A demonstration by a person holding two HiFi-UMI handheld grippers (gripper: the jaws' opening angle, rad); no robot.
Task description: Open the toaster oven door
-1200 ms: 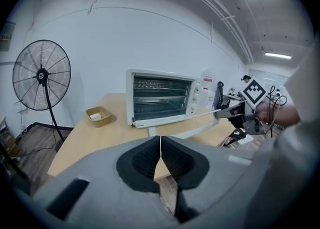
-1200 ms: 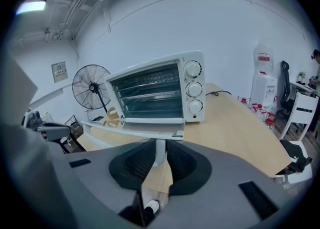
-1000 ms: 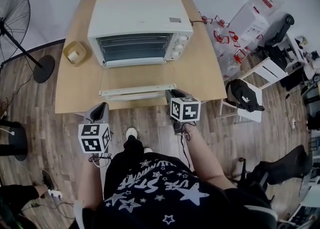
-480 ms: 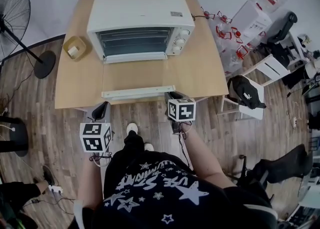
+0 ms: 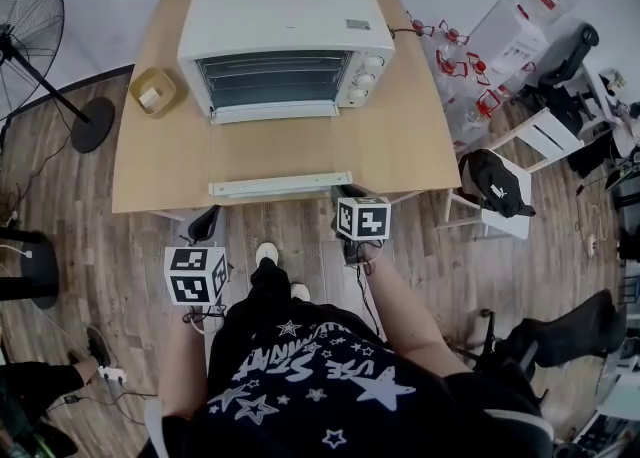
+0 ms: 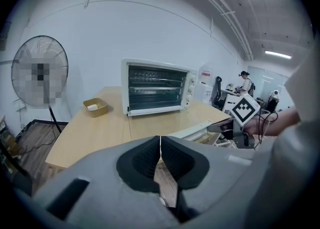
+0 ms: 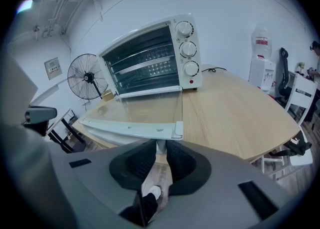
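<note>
**Toaster oven door swung down, almost flat**

On the worktop (image 5: pixel 410 146), the toaster oven (image 5: pixel 285 41) has its glass door (image 5: pixel 270 151) lower than a second ago, now nearly level. The right hand-held gripper (image 7: pixel 160 149) is clamped on the door handle (image 7: pixel 130 129). The left hand-held gripper (image 6: pixel 160 145) has its jaws together, empty. The opening looks all but done.

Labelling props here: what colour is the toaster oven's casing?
The toaster oven is white. It shows best in the head view.
</note>
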